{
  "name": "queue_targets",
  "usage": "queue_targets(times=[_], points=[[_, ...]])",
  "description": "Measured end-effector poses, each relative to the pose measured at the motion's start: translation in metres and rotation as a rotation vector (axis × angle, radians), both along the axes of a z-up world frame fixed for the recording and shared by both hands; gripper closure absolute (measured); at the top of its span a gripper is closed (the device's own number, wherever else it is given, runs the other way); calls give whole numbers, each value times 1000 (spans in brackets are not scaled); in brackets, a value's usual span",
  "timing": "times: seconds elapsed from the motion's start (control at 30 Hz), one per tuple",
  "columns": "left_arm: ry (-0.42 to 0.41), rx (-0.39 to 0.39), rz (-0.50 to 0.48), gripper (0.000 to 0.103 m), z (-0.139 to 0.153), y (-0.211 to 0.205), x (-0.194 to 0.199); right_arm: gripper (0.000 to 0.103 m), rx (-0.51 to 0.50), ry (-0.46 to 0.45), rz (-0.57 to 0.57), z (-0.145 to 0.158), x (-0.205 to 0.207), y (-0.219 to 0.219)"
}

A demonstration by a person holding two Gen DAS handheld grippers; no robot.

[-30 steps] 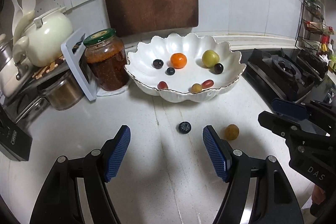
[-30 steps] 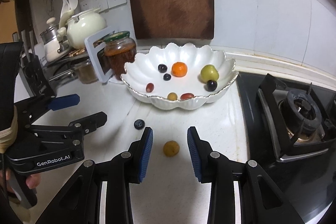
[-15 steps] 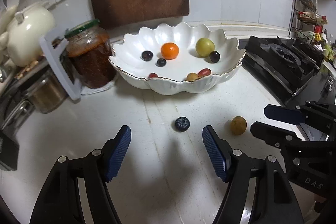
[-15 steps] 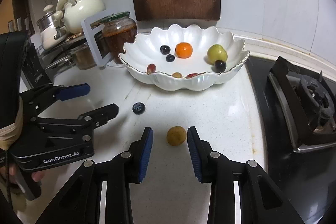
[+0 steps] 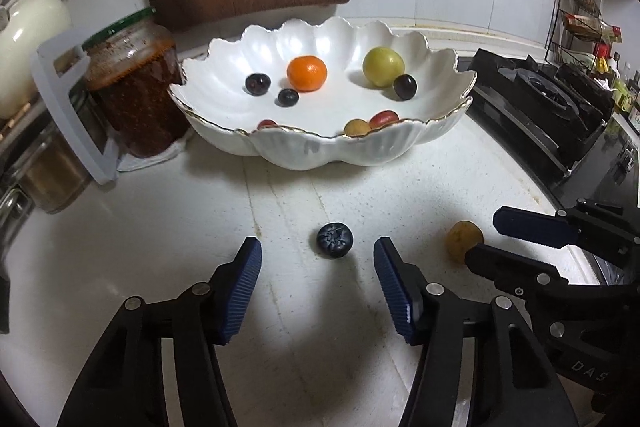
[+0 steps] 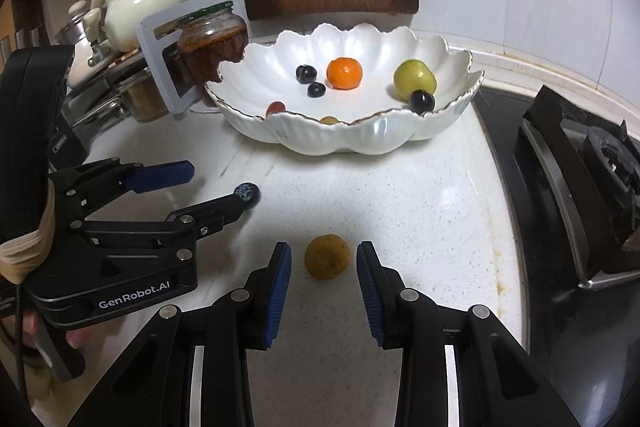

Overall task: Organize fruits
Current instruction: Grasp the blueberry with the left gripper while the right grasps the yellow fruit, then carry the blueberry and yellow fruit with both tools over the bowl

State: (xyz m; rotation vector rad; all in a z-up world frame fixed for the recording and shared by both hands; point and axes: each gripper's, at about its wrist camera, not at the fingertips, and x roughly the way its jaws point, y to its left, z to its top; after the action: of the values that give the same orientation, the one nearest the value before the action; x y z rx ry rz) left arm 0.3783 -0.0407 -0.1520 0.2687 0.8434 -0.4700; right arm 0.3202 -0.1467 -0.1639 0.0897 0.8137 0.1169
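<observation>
Jaws closing, my left gripper (image 5: 317,283) brackets the dark round blueberry (image 5: 335,239) without touching, my right gripper (image 6: 323,277) stands unclenched around the small yellow-brown fruit (image 6: 327,256), so I'd centre each before squeezing gently, then lift toward the scalloped white porcelain bowl (image 5: 332,151).

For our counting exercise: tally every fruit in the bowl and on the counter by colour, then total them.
Dark: 4
Orange: 1
Green: 1
Red: 2
Brownish-yellow: 2
Total: 10
</observation>
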Motion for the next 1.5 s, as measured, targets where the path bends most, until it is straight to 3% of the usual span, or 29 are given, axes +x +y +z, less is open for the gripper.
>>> queue_targets(times=[0.47, 0.77, 1.5], points=[[50, -4, 12, 62, -10, -13, 15, 68, 49, 43, -2, -14, 11, -5], [66, 7, 14, 80, -16, -17, 18, 74, 72, 49, 2, -16, 15, -10], [10, -18, 115, 80, 19, -10, -14, 75, 82, -31, 23, 17, 2, -18]])
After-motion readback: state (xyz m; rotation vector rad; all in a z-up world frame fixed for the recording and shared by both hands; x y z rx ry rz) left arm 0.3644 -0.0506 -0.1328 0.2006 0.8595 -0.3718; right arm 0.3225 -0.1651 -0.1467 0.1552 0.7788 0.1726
